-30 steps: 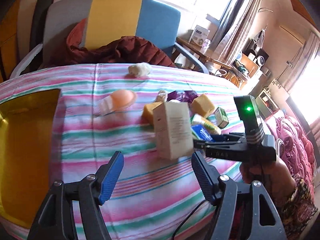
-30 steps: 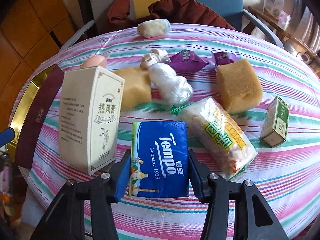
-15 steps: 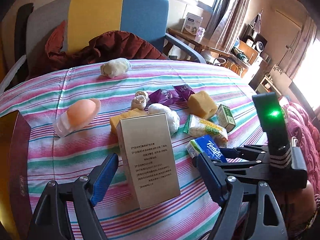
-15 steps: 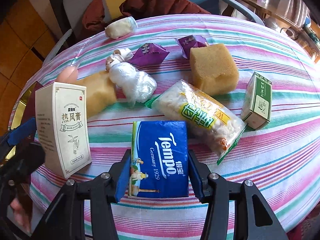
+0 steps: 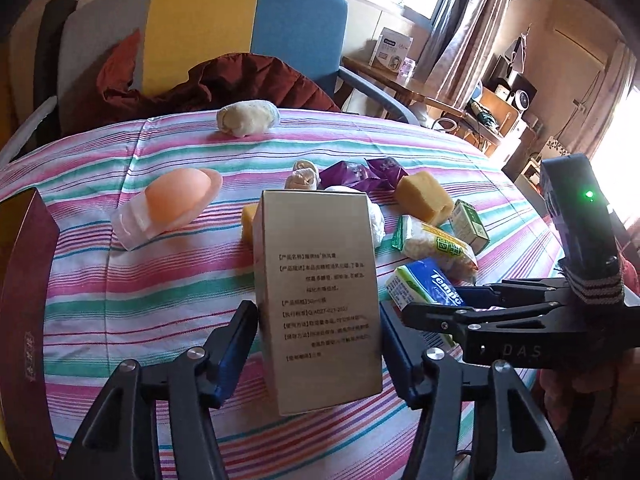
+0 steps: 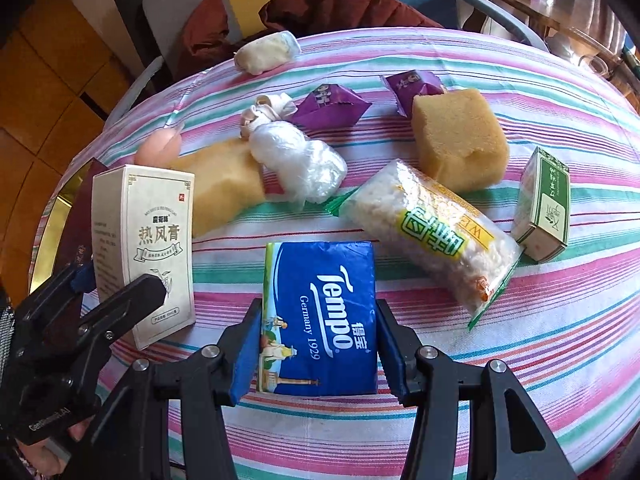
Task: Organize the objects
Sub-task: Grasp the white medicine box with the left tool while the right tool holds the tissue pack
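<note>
My left gripper (image 5: 318,344) is shut on an upright cream carton (image 5: 316,292) with Chinese print, standing on the striped tablecloth (image 5: 120,280); the carton also shows in the right wrist view (image 6: 144,248). My right gripper (image 6: 318,352) is shut on a blue Tempo tissue pack (image 6: 320,316), lying flat on the cloth; the pack shows in the left wrist view (image 5: 428,284) just right of the carton.
Behind lie a rice-cracker packet (image 6: 428,228), two yellow sponges (image 6: 456,140), a small green box (image 6: 544,208), a white plastic bundle (image 6: 296,160), purple sachets (image 6: 332,104), a peach silicone item (image 5: 176,204) and a white roll (image 5: 248,118). A maroon box (image 5: 24,320) stands left. A chair (image 5: 200,36) is behind the table.
My left gripper moved in around the cream carton and closed on it. My right gripper kept hold of the tissue pack and stayed low on the cloth.
</note>
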A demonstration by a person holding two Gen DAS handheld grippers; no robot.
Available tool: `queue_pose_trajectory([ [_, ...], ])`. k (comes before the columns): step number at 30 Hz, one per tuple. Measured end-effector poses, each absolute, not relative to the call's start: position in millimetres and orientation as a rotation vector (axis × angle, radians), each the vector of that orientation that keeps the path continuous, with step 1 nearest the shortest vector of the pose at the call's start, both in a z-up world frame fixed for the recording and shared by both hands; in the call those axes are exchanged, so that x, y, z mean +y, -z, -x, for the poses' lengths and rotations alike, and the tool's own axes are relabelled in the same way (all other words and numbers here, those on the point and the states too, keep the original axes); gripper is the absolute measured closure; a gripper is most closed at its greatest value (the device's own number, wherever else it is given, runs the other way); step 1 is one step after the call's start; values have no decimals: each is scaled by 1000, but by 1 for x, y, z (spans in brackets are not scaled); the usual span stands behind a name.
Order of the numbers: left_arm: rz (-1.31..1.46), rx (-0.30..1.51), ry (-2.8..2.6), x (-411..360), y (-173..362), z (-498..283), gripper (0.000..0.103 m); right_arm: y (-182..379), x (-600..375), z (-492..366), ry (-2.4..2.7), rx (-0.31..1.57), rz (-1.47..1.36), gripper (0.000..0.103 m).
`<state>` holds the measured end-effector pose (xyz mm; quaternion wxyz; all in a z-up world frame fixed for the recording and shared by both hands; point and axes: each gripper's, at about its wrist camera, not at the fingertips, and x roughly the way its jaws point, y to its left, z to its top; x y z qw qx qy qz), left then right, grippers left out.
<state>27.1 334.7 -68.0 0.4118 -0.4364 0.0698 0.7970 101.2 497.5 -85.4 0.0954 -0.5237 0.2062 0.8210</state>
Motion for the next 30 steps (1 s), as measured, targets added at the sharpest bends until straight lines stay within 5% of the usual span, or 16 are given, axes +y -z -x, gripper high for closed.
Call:
queue_pose_trajectory([
  [16,1086,130,-2034,294,52,-37,53,85,494,-97,-2457,615,1544,50],
  [30,1145,320,-2096,302,67,-38,50,86,496,-97,-2458,608,1553,50],
])
